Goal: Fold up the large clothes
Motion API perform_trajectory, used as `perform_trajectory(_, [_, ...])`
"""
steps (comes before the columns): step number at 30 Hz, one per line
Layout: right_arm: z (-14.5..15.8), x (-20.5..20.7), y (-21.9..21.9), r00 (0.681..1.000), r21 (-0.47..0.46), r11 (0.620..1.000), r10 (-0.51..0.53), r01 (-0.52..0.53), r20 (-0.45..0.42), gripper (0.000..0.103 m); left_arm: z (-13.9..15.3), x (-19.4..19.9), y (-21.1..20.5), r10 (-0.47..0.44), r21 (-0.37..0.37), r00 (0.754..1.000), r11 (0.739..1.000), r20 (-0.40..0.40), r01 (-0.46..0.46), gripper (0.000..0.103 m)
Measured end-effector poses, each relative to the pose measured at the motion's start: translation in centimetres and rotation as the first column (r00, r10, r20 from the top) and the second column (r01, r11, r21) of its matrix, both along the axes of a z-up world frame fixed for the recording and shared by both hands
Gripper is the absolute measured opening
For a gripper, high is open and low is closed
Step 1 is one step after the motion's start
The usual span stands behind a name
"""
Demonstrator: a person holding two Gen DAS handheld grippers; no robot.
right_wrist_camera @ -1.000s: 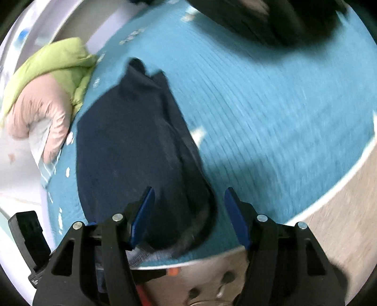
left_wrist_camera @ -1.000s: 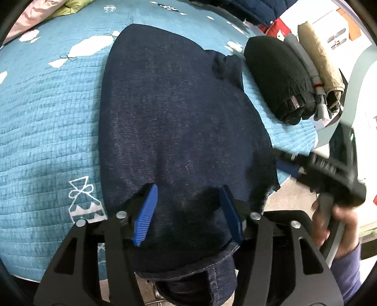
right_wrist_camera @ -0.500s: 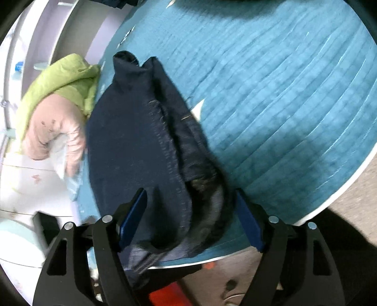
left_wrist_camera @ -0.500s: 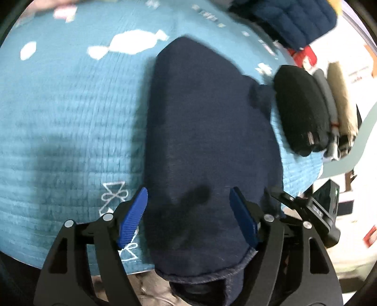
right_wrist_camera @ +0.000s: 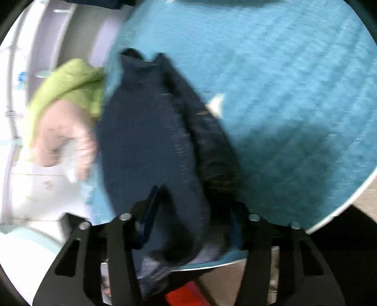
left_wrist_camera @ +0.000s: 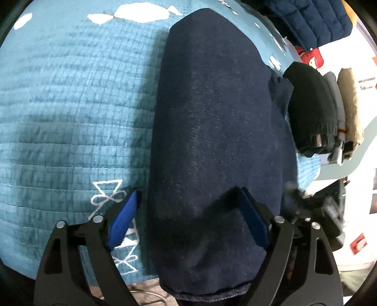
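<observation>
A dark navy garment (left_wrist_camera: 212, 106), folded into a long strip, lies on the teal quilted bedspread (left_wrist_camera: 70, 106) with its near end hanging over the bed's edge. My left gripper (left_wrist_camera: 186, 193) hovers over that end with its jaws opening wide. One finger is over the quilt left of the cloth and the other is above the cloth, and neither pad presses it. In the blurred right wrist view, my right gripper (right_wrist_camera: 193, 200) is closing on the other side of the garment (right_wrist_camera: 146, 129). Bunched fabric fills the gap between its pads.
Folded black, grey and beige clothes (left_wrist_camera: 306, 113) are stacked at the right of the bed, with a navy quilted jacket (left_wrist_camera: 313, 21) behind them. A green and pink bundle (right_wrist_camera: 68, 80) lies beyond the garment. The bed's white rim (right_wrist_camera: 341, 207) borders the floor.
My left gripper has opened wider and shifted left, so its left finger is now off the cloth. My right gripper spread, then narrowed around the garment's bunched end.
</observation>
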State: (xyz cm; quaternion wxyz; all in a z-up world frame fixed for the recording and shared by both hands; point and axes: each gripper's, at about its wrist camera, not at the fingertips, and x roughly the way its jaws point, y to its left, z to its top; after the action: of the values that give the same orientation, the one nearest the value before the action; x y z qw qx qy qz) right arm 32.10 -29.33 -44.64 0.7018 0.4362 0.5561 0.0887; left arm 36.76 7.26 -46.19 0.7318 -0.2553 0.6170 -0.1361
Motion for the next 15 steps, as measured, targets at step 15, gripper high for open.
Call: perform_trajectory(15, [-1.6,-2.2,-1.0,0.994,0.254,0.961,-0.1,0.108,-0.046,0.054,0.0,1.9,-1.8,-0.042,0.018,0.999,0.999,-0.007,0.042,0.093])
